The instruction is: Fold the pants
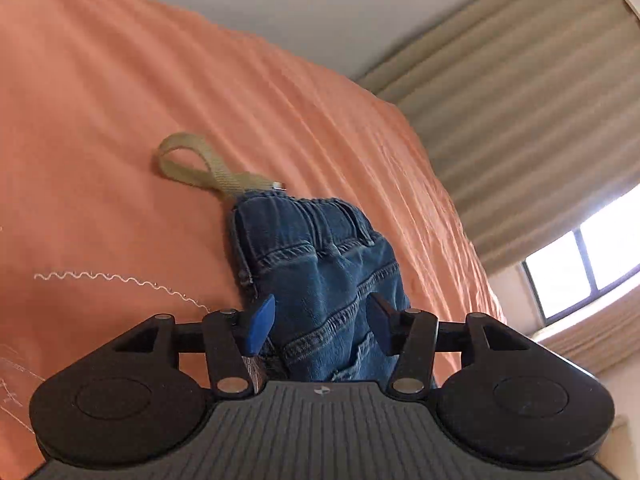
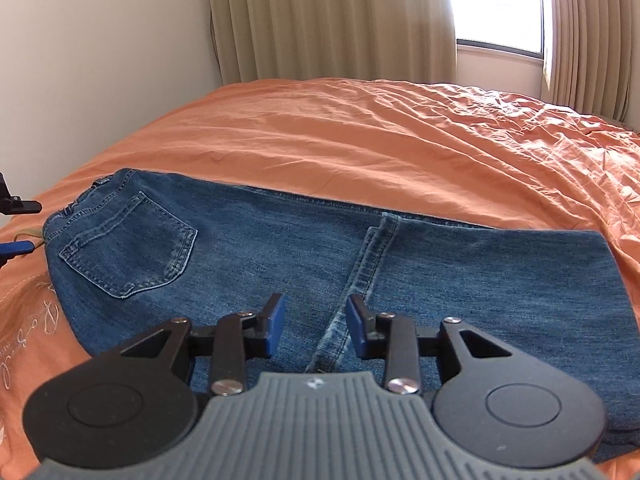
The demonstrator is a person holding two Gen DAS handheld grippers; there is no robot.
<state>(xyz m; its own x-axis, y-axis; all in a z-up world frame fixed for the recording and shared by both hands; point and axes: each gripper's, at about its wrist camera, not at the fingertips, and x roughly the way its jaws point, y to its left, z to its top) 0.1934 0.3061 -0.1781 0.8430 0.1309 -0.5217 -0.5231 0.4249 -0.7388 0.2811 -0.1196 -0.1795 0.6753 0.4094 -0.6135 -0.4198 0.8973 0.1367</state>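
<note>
Blue jeans (image 2: 280, 256) lie folded flat on the orange bedspread (image 2: 360, 136), back pocket (image 2: 128, 240) at the left, leg hem (image 2: 372, 260) across the middle. My right gripper (image 2: 316, 330) is open, its jaws just above the denim on either side of the hem. My left gripper (image 1: 320, 326) is open at the waistband end (image 1: 316, 248), jaws either side of the denim, not closed on it. Its fingertips (image 2: 18, 226) show at the left edge of the right wrist view. A khaki belt strap (image 1: 192, 164) loops out from the waistband.
The bed (image 1: 120, 100) meets a white wall (image 2: 100, 48) on the left. Beige curtains (image 2: 328, 20) and a bright window (image 2: 500, 4) stand behind the bed. White embroidery (image 1: 120, 282) marks the bedspread near the jeans.
</note>
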